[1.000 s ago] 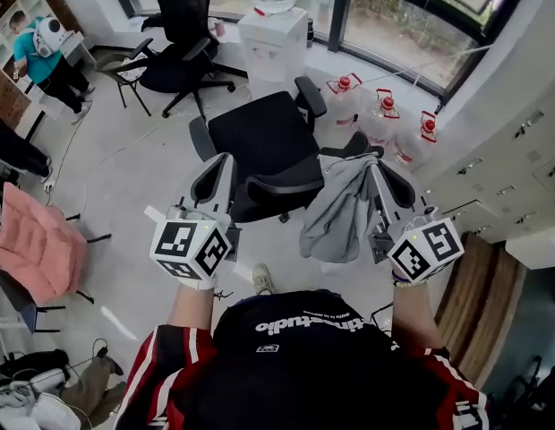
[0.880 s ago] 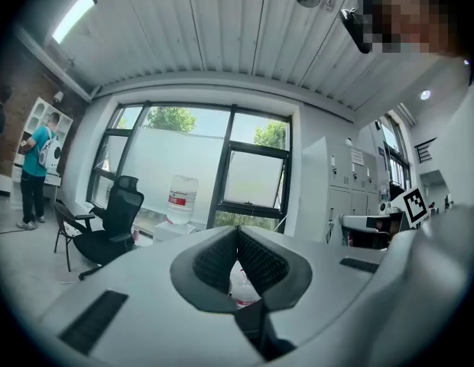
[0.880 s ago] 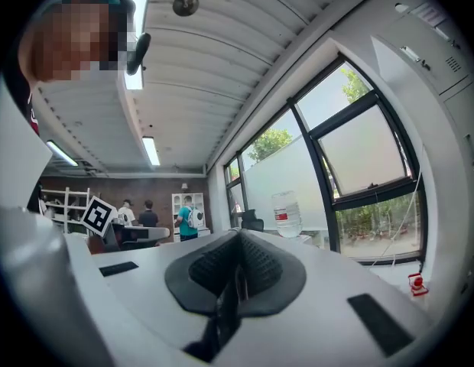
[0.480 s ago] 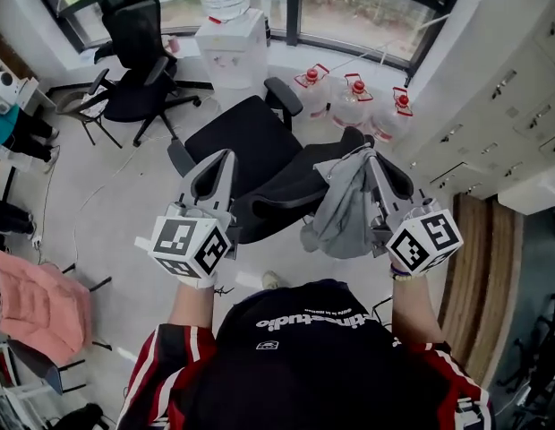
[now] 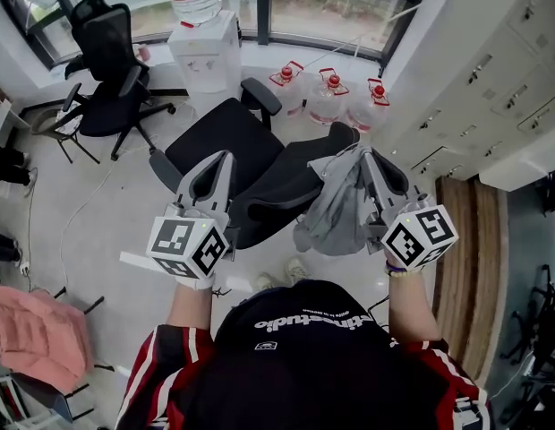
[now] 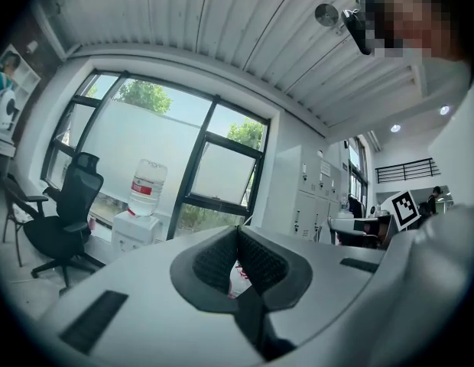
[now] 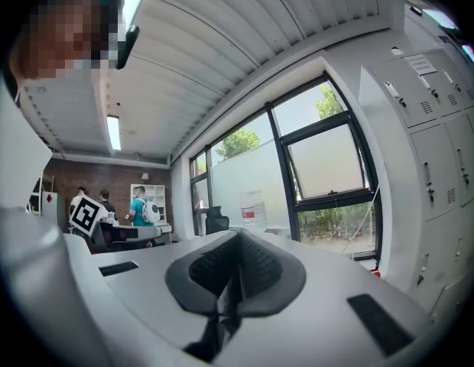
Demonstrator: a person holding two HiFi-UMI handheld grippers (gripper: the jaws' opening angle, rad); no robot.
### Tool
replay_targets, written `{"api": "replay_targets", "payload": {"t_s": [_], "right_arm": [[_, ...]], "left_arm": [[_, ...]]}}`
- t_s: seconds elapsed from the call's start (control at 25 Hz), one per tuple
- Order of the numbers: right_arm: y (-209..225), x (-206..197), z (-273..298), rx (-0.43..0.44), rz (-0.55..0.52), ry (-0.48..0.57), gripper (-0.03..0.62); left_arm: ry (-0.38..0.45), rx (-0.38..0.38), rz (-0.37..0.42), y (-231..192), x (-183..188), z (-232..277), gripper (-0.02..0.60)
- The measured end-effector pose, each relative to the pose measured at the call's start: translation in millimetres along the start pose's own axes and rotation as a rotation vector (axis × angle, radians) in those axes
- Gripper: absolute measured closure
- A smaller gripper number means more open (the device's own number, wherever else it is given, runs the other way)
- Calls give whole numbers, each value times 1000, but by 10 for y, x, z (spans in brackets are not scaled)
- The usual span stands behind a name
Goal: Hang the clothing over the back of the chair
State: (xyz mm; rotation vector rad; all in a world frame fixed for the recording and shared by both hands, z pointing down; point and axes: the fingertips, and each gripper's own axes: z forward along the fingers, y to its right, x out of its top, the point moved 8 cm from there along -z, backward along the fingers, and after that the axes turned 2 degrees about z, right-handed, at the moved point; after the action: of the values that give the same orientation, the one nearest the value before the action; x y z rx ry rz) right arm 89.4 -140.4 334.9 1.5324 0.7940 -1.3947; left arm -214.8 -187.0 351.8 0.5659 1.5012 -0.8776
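Grey clothing (image 5: 336, 211) clenched in right gripper (image 5: 365, 156) jaws (partly masking chair (image 5: 228, 141) back); left gripper (image 5: 226, 158) jaws closed.

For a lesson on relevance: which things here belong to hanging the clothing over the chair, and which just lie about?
In the job: grey garment, gripped by the right gripper; central black chair; left gripper, shut, empty.
Lying about: water dispenser; three water jugs; far black chair; pink cushion.

Garment (image 5: 336, 209) – in the right claw (image 5: 367, 157) – has drawn nearer the chair back (image 5: 277, 186).
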Motion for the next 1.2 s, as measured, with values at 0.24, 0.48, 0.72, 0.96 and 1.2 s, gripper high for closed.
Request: {"api": "replay_targets", "payload": {"t_s": [0.24,0.48,0.72,0.96,1.2], "right_arm": [[26,70,184,30,-8,2,579],[35,95,476,62,7,-16,579],[-9,110,734,103,-8,-48,579],[-39,140,954,139,-3,-52,579],[-107,171,1179,162,-10,-57,579]], "left_arm": [[-7,-29,7,13,17,196,558],[-12,-20,29,-27,131,249,558],[2,6,39,-166,251,232,558],[15,34,32,-287,293,211,558],[31,58,14,-432,322,159,558]]}}
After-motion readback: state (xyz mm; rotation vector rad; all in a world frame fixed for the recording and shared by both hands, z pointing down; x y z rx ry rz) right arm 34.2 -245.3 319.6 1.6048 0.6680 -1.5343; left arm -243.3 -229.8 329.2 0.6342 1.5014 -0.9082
